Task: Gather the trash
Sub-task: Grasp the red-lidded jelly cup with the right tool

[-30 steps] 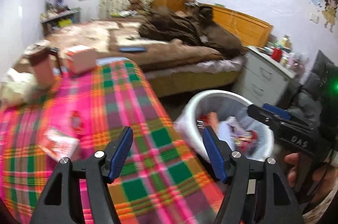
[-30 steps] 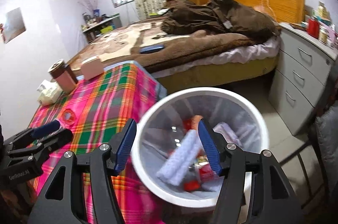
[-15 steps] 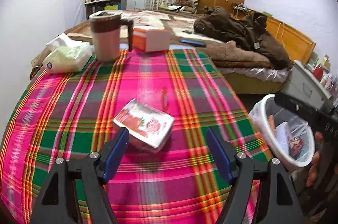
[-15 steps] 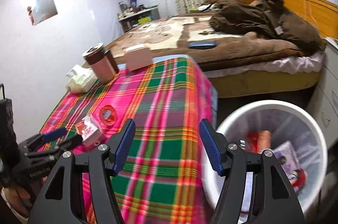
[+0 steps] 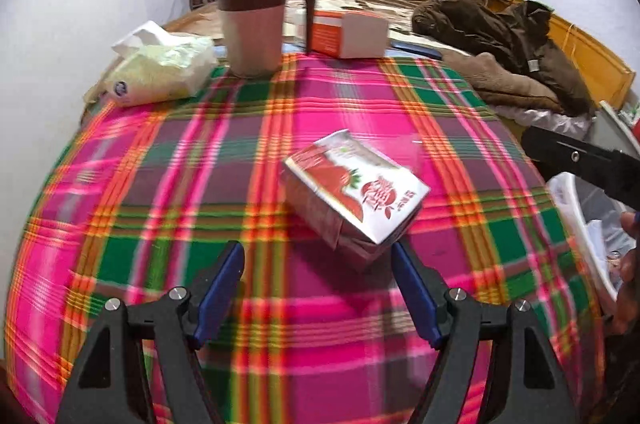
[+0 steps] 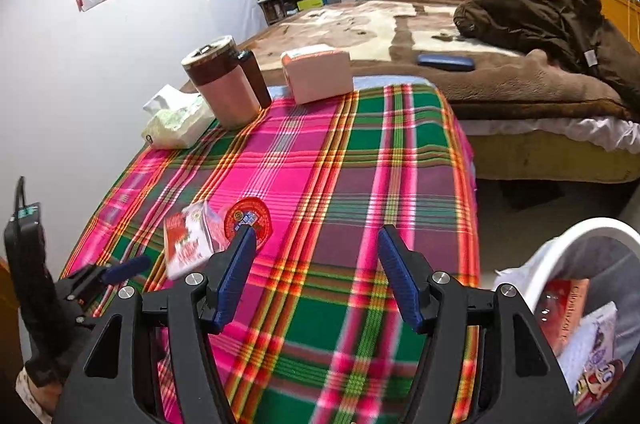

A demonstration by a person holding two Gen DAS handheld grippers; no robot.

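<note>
A red and white drink carton (image 5: 356,195) lies tilted on the plaid tablecloth (image 5: 200,151). My left gripper (image 5: 318,264) is open just in front of it, and the carton's near corner sits by the right fingertip without touching it. In the right wrist view the same carton (image 6: 190,240) lies next to a round red lid (image 6: 250,220), with the left gripper (image 6: 120,270) beside it. My right gripper (image 6: 316,240) is open over the cloth with nothing between its fingers. A white trash bin (image 6: 580,236) holding wrappers stands on the floor at the right.
At the table's far end stand a brown and pink mug (image 5: 254,23), a tissue pack (image 5: 160,71) and a white and orange box (image 5: 348,31). A bed (image 6: 500,83) with a brown coat lies beyond. The table's right edge (image 6: 468,159) drops to the floor.
Both views have swung left from the bin to the table. The left gripper has come down close to the carton. The right gripper now hangs over the cloth, with the bin off to its right.
</note>
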